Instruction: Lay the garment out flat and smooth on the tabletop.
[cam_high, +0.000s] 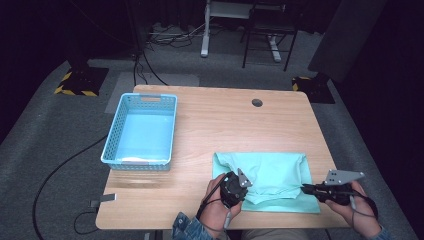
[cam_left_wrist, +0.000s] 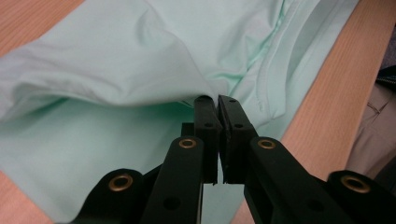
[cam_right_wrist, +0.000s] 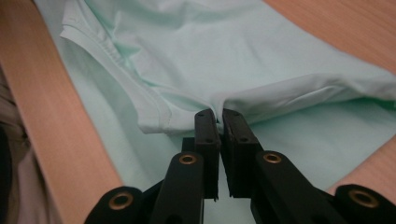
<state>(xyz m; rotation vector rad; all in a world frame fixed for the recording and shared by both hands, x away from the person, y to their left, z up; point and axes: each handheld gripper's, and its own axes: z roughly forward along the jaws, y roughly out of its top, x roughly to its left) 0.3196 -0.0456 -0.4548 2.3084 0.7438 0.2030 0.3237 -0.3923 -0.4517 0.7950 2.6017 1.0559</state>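
A mint-green garment (cam_high: 270, 175) lies folded on the near right part of the wooden table (cam_high: 225, 120). My left gripper (cam_high: 246, 183) is at the garment's near left part, shut on a fold of the cloth (cam_left_wrist: 140, 74), which rises into a ridge at the jaw tips (cam_left_wrist: 214, 99). My right gripper (cam_high: 303, 189) is at the garment's near right edge, shut on the cloth (cam_right_wrist: 243, 60), with a lifted fold pinched between the jaw tips (cam_right_wrist: 219, 112). A hemmed edge (cam_right_wrist: 116, 60) runs beside it.
A light blue plastic basket (cam_high: 141, 131) stands on the table's left side. A round cable hole (cam_high: 257, 102) is at the far middle. The near table edge (cam_high: 165, 220) lies close to the person's hands. Cables and chair legs are on the floor beyond.
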